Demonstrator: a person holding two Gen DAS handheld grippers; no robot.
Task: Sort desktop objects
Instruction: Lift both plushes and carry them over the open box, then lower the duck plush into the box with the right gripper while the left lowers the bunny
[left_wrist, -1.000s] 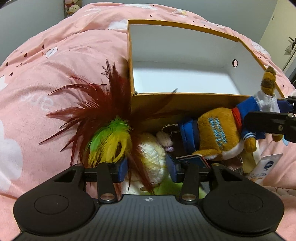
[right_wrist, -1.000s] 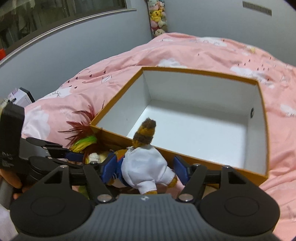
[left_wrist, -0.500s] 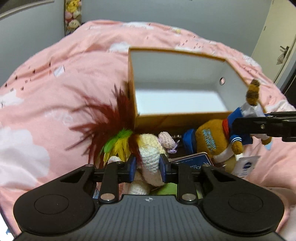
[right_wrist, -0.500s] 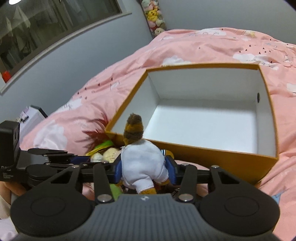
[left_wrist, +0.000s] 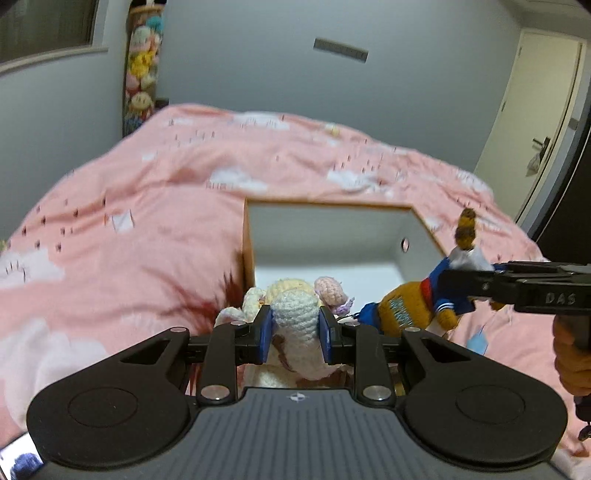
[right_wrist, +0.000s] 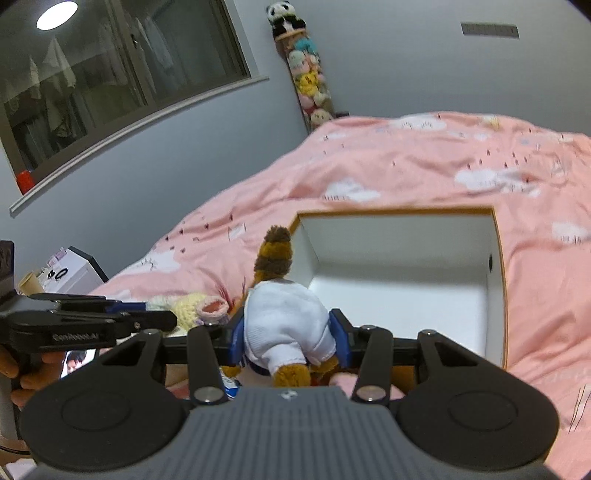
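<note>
My left gripper (left_wrist: 295, 334) is shut on a cream crochet plush (left_wrist: 295, 321) with pink ears, held up in the air in front of the box. My right gripper (right_wrist: 290, 341) is shut on a brown plush toy (right_wrist: 284, 325) in a white and blue sailor outfit; in the left wrist view that brown plush toy (left_wrist: 406, 308) hangs at the right from the right gripper. An open orange box (left_wrist: 249, 236) with a white inside lies on the pink bedspread just beyond both toys; the box (right_wrist: 500, 295) is empty. Dark red feathers (left_wrist: 207, 306) show below left of the crochet plush.
The pink cloud-print bedspread (left_wrist: 129, 221) surrounds the box. A hanging column of small plush toys (right_wrist: 308, 77) is on the far wall. A door (left_wrist: 543, 118) stands at the right. A white device (right_wrist: 72, 275) sits beside the bed at the left. A hand (left_wrist: 572, 365) holds the right gripper.
Both grippers closed on their toys, the left on the crochet plush and the right on the sailor plush, and lifted them upward. The feather toy stayed down and the views tilted toward the far wall.
</note>
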